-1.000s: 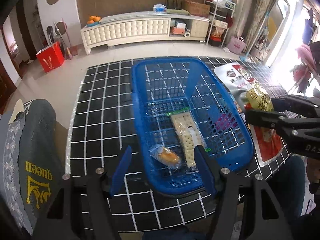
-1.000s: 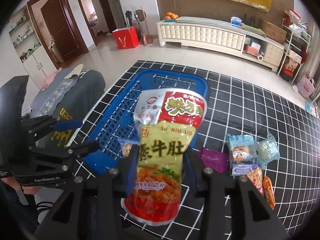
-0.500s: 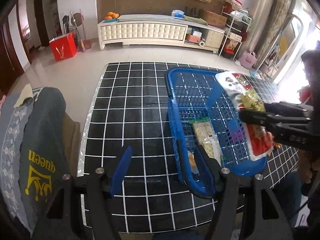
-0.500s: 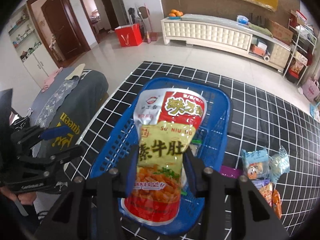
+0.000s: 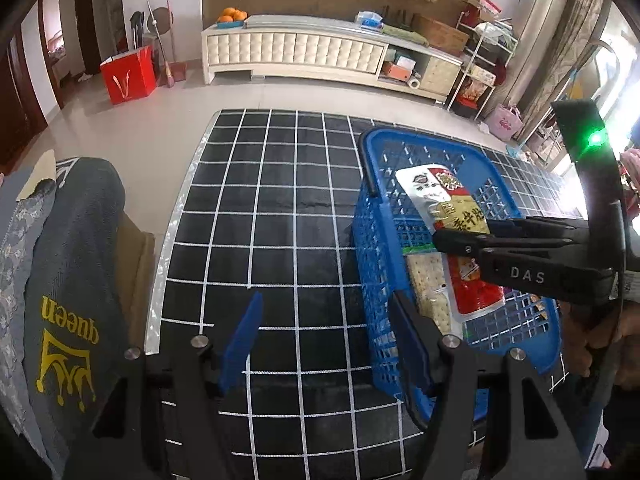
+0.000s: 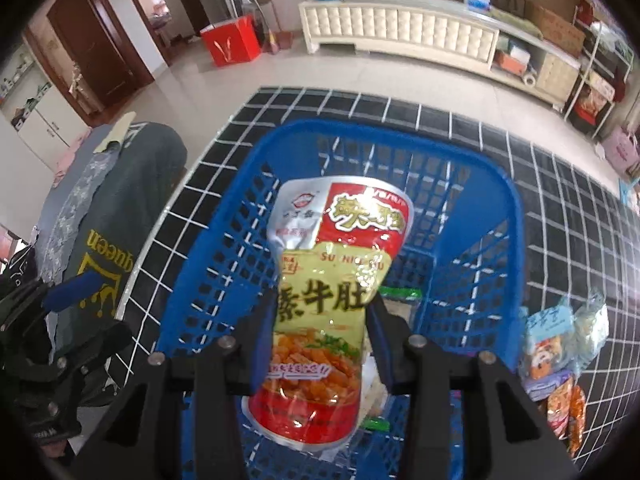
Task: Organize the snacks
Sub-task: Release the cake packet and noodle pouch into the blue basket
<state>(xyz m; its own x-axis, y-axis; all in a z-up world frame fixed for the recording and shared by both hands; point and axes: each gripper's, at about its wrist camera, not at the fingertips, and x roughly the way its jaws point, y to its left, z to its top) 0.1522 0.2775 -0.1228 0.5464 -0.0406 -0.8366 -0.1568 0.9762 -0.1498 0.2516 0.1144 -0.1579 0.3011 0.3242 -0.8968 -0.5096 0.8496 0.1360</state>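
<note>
A red-and-yellow snack pouch (image 6: pixel 328 304) is clamped in the right claw (image 6: pixel 320 316) above the blue basket (image 6: pixel 516 216); the left claw (image 5: pixel 328 332) is held wide open, empty.

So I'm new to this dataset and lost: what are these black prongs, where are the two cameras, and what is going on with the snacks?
There is no robot here. A person holds a hand-held gripper in each hand, and each carries a fisheye camera looking forward along its two fingers, so the black prongs low in each picture are that gripper's own fingers.

In the left wrist view, the left hand-held gripper is open and empty, above a black gridded table. The right one reaches in from the side.

In the right wrist view, the right hand-held gripper is shut on a red and yellow snack pouch, held over a blue basket. A cracker packet already lies in the basket. More small snack packets wait on the table beside it.
</note>
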